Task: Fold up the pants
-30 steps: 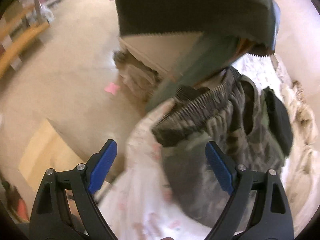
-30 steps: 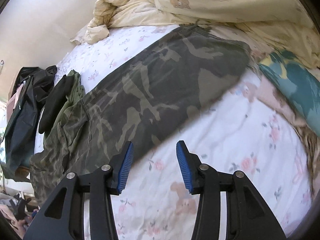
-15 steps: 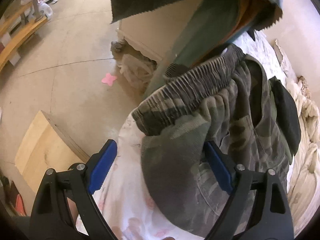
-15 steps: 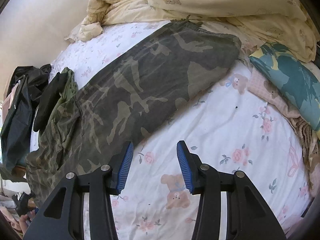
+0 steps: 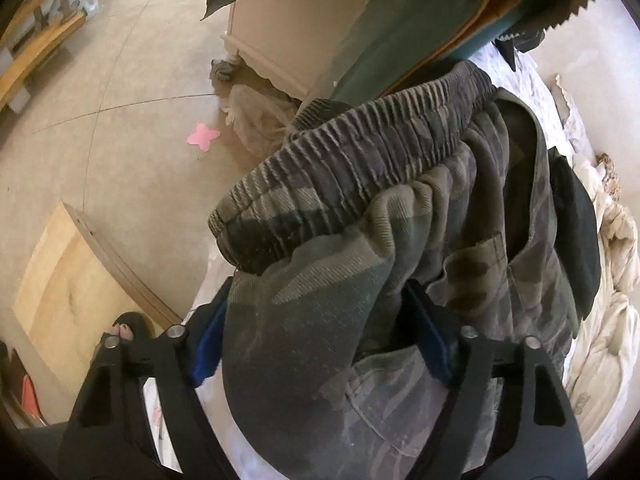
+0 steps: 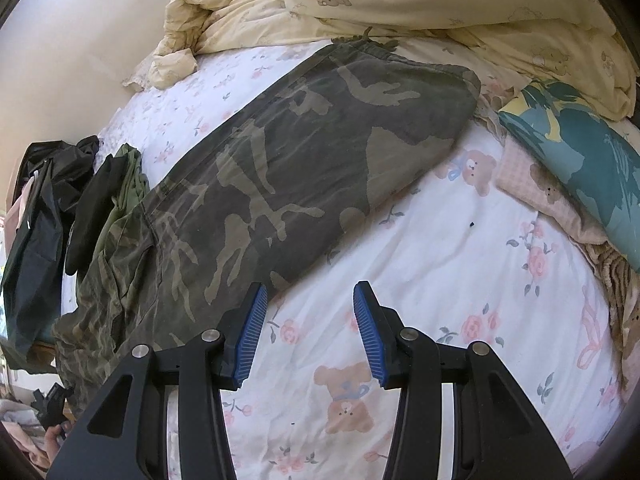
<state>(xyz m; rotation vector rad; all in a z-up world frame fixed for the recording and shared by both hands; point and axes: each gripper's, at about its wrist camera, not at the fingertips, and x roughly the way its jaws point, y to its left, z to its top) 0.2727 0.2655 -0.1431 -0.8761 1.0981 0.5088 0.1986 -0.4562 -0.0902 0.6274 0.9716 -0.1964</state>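
Observation:
Camouflage pants (image 6: 280,168) lie stretched across the floral bed sheet (image 6: 460,280), legs doubled, cuffs at the far end by the quilt. In the left wrist view their ribbed elastic waistband (image 5: 360,160) sits at the bed's edge. My left gripper (image 5: 320,344) is open, its blue pads on either side of a bulge of the pants' waist cloth, which covers part of both fingers. My right gripper (image 6: 308,328) is open and empty above the sheet, just beside the near edge of the pants' leg.
A cream quilt (image 6: 440,4) is heaped at the far end of the bed, and a teal pillow (image 6: 580,168) lies at right. Dark clothes (image 6: 48,208) hang off the left bed edge. Beyond the bed edge are the floor (image 5: 120,100), a wooden board (image 5: 68,288) and a white cabinet (image 5: 288,32).
My left gripper has moved forward onto the pants' waist, so cloth now lies between its open fingers. My right gripper has drifted a little over the sheet and stayed open.

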